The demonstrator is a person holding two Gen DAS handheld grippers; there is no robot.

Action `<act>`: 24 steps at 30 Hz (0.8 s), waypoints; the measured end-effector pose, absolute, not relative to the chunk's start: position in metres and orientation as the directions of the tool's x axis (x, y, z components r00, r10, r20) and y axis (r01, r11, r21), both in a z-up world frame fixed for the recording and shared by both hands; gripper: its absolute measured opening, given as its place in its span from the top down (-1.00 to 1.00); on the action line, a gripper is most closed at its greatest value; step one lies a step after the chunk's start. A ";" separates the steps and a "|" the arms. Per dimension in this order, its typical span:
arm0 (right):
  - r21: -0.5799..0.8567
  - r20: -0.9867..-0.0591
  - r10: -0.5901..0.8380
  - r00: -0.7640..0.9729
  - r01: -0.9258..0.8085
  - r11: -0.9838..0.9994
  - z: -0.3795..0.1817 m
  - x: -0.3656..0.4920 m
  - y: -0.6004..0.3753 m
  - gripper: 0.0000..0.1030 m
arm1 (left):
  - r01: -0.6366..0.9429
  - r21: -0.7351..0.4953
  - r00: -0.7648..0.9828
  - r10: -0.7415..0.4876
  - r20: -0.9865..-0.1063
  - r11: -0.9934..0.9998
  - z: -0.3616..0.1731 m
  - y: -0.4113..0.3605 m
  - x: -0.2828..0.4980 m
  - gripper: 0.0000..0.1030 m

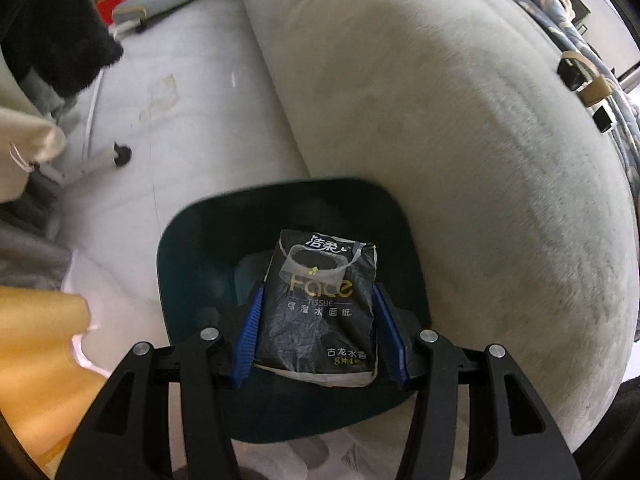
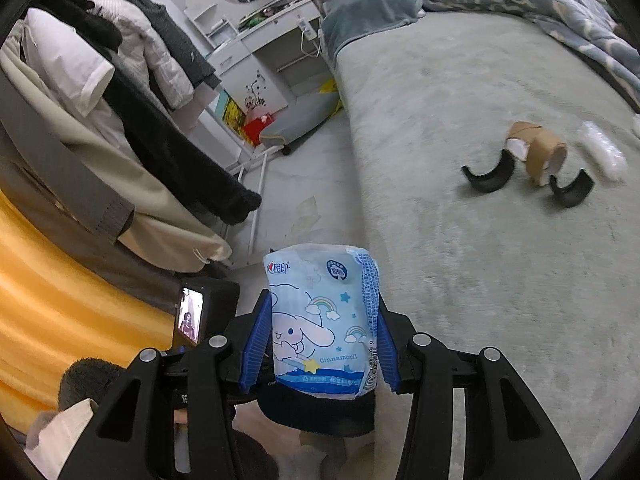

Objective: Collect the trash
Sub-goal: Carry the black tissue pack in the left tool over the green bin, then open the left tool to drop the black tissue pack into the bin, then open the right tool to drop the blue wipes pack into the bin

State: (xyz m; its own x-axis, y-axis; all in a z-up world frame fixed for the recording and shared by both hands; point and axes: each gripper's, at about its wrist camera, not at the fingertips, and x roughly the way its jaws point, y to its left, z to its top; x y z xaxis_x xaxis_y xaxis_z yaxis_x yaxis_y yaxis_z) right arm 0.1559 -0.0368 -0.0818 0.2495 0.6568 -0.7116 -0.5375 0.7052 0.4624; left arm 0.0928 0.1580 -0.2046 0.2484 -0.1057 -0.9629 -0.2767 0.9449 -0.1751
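Two packs are held: the left gripper [image 1: 318, 320] clamps a black plastic tissue pack [image 1: 320, 304] above the dark-green bin [image 1: 188, 240] at lower centre, ready to drop, while the right gripper [image 2: 322, 336] grips a blue cartoon-printed pack [image 2: 320, 320].

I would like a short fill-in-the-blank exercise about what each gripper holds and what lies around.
1. The left gripper is shut on a ____ tissue pack.
2. Below that pack stands a dark bin, beside the ____.
3. The right gripper holds a light ____ pack.
4. The cardboard roll lies on the ____.

Missing words: black; bed; blue; bed
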 end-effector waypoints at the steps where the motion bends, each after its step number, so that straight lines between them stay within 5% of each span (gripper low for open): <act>1: 0.461 -0.715 0.655 0.244 -0.540 0.704 -0.084 0.155 -0.033 0.06 | -0.281 -0.177 0.240 -0.110 -0.965 0.943 -0.207 0.161 0.091 -0.08; 8: 0.434 -0.743 0.638 0.201 -0.580 0.689 -0.095 0.147 -0.004 0.06 | -0.318 -0.196 0.204 -0.135 -0.970 0.928 -0.216 0.179 0.075 -0.13; 14: 0.396 -0.784 0.598 0.166 -0.608 0.688 -0.114 0.144 0.019 0.06 | -0.330 -0.205 0.212 -0.139 -0.967 0.921 -0.217 0.194 0.068 -0.45; 24: 0.346 -0.841 0.526 0.127 -0.622 0.703 -0.151 0.143 0.042 0.06 | -0.357 -0.194 0.282 -0.093 -0.955 0.914 -0.198 0.225 0.046 -0.46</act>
